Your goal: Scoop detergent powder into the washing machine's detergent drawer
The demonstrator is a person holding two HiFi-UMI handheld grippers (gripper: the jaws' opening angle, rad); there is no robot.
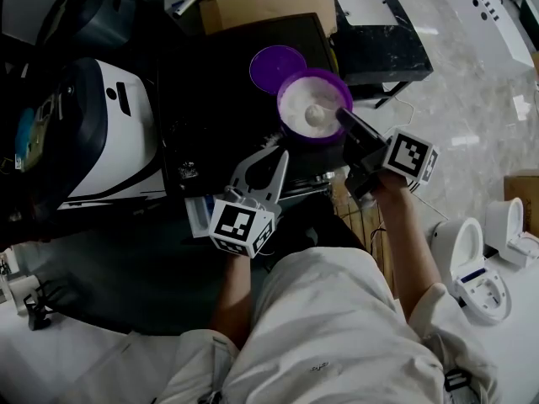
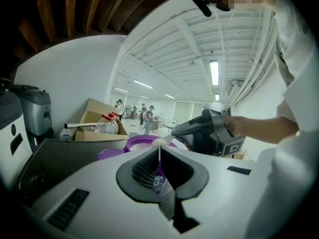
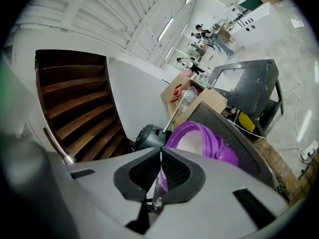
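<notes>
Scooping looks barely begun: the left gripper (image 1: 283, 155), jaws together on nothing visible, sits just beside the purple tub (image 1: 282, 101). The right gripper (image 1: 342, 115) seems clamped on the white scoop (image 1: 316, 114), resting in the powder (image 1: 298, 101) — no drawer shows. The tub's label is unreadable.

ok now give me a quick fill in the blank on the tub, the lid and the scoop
1. The round purple plastic tub holds white ___.
2. The flat round purple lid lies beside the tub, so the tub is ___.
3. The right gripper has its tongs shut on a small white ___ at the tub.
Missing words: powder; open; scoop.
</notes>
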